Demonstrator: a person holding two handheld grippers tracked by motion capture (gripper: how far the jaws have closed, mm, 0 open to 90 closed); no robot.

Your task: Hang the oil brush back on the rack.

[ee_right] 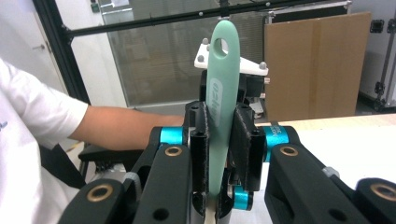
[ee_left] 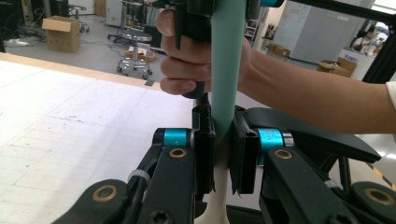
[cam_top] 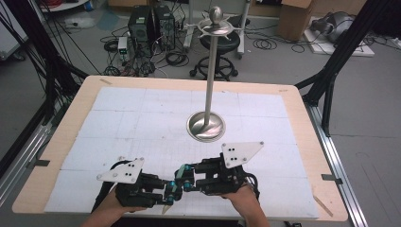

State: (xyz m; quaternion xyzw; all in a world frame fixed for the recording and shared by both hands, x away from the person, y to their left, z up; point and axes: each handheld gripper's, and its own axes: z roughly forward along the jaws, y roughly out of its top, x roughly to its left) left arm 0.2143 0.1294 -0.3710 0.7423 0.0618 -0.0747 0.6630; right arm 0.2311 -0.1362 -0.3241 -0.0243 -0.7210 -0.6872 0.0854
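Note:
A utensil (cam_top: pixel 169 195) with a mint-green handle and a cream end is held between both grippers near the table's front edge. In the left gripper view its handle (ee_left: pixel 226 70) runs upright through the jaws, the cream part below. My left gripper (ee_left: pixel 223 154) is shut on it; in the high view it is the left gripper (cam_top: pixel 166 193). In the right gripper view the handle (ee_right: pixel 220 88) stands upright with its hanging hole at the top. My right gripper (ee_right: pixel 219 149) is shut on it, and in the high view the right gripper (cam_top: pixel 182 182) faces the left one.
A tall metal stand (cam_top: pixel 208 80) with a round base (cam_top: pixel 206 127) and hooks at its top (cam_top: pixel 216 29) rises from the middle of the white-covered table (cam_top: pixel 118 118). A stool, computers and cables stand on the floor beyond the far edge.

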